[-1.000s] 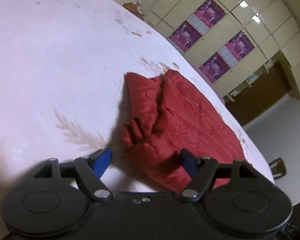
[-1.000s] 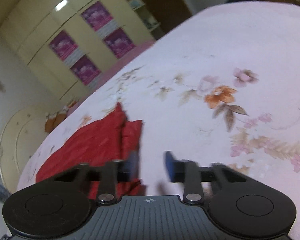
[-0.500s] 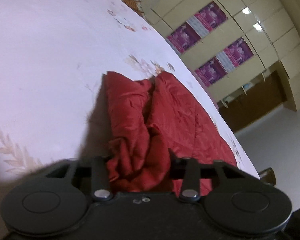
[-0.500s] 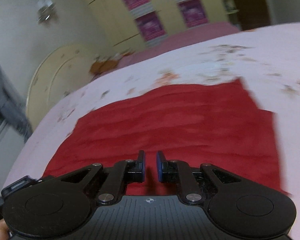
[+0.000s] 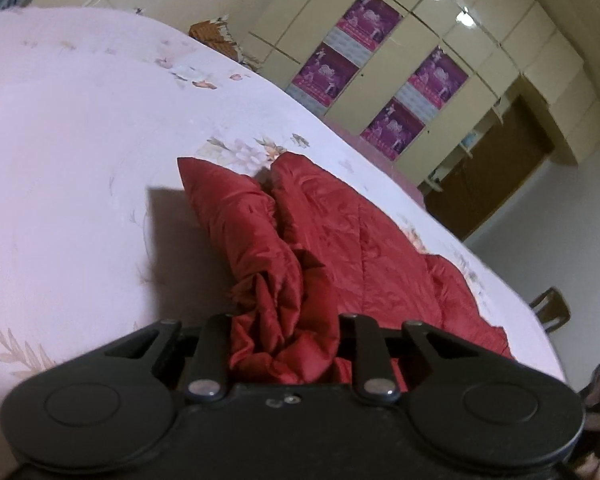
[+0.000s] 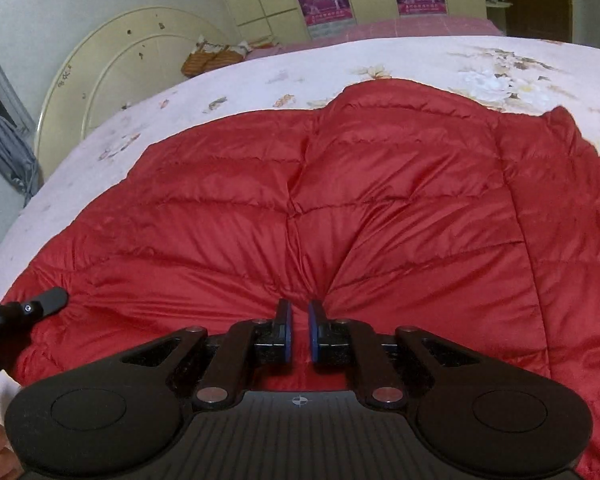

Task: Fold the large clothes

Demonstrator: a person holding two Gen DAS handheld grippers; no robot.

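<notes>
Red quilted jacket (image 6: 380,208) mostly flat on bed (image 5: 80,140), unfolded. Left hand-held gripper (image 5: 286,344) has just closed, clamped on bunched edge; right hand-held gripper (image 6: 299,332) nearly together, pinching fabric near bed's edge. Folds all remain.

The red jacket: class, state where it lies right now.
The red jacket lies spread on the floral bedsheet, filling the right wrist view; in the left wrist view one bunched end sits between the left gripper's fingers.

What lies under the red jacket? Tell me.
Under the red jacket lies the flowered bedsheet, showing all around its edges. Anything beneath its middle is covered.
</notes>
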